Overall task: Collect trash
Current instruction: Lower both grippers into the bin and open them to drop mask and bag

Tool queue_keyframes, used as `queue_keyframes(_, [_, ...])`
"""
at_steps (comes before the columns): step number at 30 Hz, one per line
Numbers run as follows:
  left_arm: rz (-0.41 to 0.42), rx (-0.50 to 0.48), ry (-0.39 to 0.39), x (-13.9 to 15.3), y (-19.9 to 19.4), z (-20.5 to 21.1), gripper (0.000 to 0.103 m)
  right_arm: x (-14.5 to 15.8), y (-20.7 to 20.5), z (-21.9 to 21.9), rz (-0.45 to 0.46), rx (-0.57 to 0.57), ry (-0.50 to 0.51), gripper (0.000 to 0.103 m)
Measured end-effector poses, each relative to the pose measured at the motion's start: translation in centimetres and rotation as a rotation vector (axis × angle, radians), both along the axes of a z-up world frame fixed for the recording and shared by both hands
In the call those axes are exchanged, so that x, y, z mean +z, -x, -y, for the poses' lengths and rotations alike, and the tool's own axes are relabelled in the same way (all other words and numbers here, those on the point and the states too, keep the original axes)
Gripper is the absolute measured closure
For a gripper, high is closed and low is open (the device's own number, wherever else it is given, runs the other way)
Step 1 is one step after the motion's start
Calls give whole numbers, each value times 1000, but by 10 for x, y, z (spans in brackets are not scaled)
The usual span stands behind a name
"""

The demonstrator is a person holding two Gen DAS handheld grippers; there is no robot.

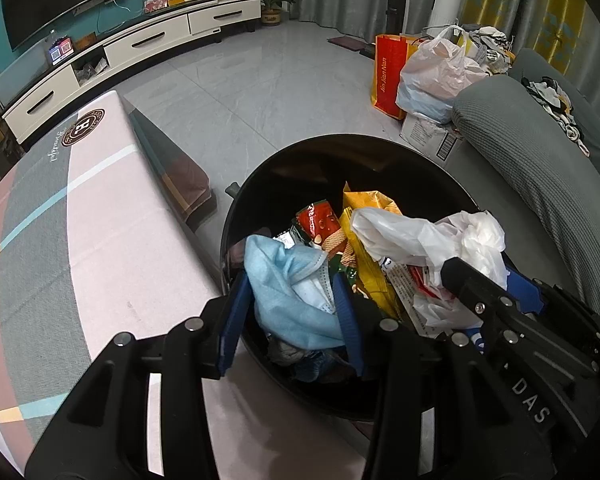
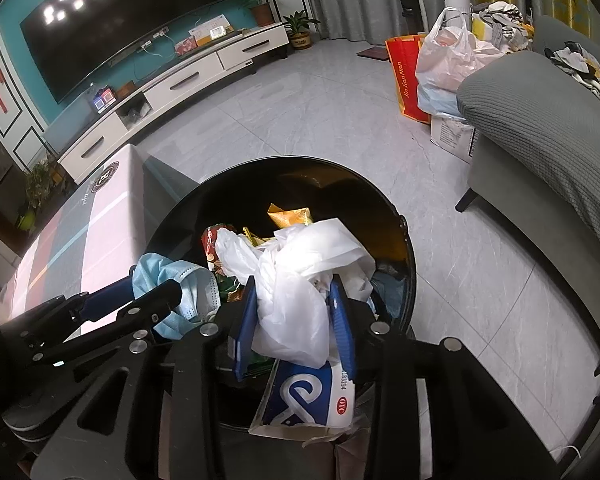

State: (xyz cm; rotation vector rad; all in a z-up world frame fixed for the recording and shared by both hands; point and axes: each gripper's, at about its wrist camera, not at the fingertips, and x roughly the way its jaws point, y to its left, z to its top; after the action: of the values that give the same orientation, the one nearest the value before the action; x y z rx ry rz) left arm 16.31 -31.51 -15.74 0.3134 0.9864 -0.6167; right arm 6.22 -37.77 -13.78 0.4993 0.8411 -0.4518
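Note:
A round black trash bin [image 1: 380,152] [image 2: 284,166] stands on the floor beside the table, with snack wrappers [image 1: 324,228] inside. My left gripper [image 1: 290,312] is shut on a blue face mask [image 1: 288,292] and holds it over the bin's near rim; the mask also shows in the right wrist view [image 2: 180,276]. My right gripper [image 2: 294,320] is shut on a crumpled white plastic bag [image 2: 296,280] over the bin, above a blue-and-white medicine box [image 2: 312,396]. The bag also shows in the left wrist view [image 1: 428,236].
A low table with a pink and grey cloth [image 1: 80,220] lies left of the bin. A grey sofa [image 1: 540,168] is to the right, with shopping bags [image 1: 432,72] beside it. A TV cabinet [image 1: 140,44] stands across the tiled floor.

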Motion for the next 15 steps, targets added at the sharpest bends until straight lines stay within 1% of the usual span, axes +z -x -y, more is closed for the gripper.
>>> queue_keyframes(2, [1,-1,0,0,0,0,53,0,0,0,-1,0,0,64])
queue_keyframes(5, [5,-3,-1,2,2,-1,53,1,2,0,1,-3,4,62])
queue_keyframes(15, [19,-2,4,9,5,-4,48,4,7,0,10,-8,3,60])
